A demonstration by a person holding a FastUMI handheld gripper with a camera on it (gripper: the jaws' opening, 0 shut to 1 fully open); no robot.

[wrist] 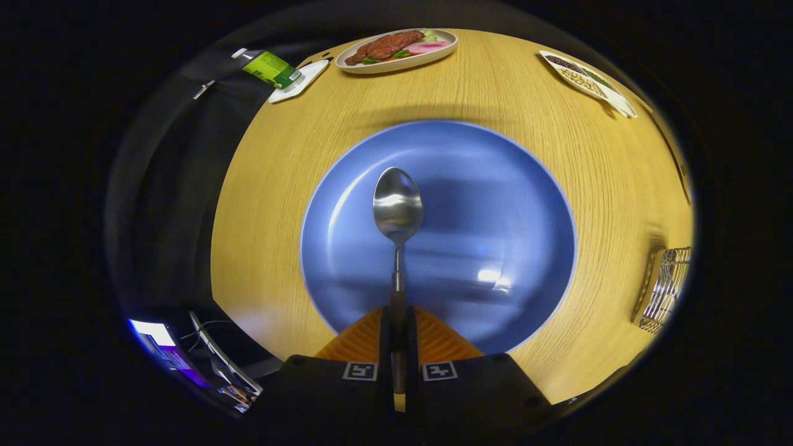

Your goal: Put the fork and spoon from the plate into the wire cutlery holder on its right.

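Observation:
A metal spoon (397, 207) with a dark handle is clamped between my two fingers, its bowl pointing straight ahead and held above the plate. My gripper (397, 319) is shut on the spoon's handle. Below the spoon lies a large blue plate (495, 186) on the wooden table, with nothing resting on the part I can see. The wire cutlery holder (666, 288) stands to the right of the plate, near the table's right edge. I see no fork.
Beyond the plate, at the far side of the wooden table (272, 204), sit an oval dish of meat and vegetables (396, 49), a green carton on a white tray (272, 69), and a divided dish of beans (585, 80). Left of the table lies some equipment on the floor (186, 347).

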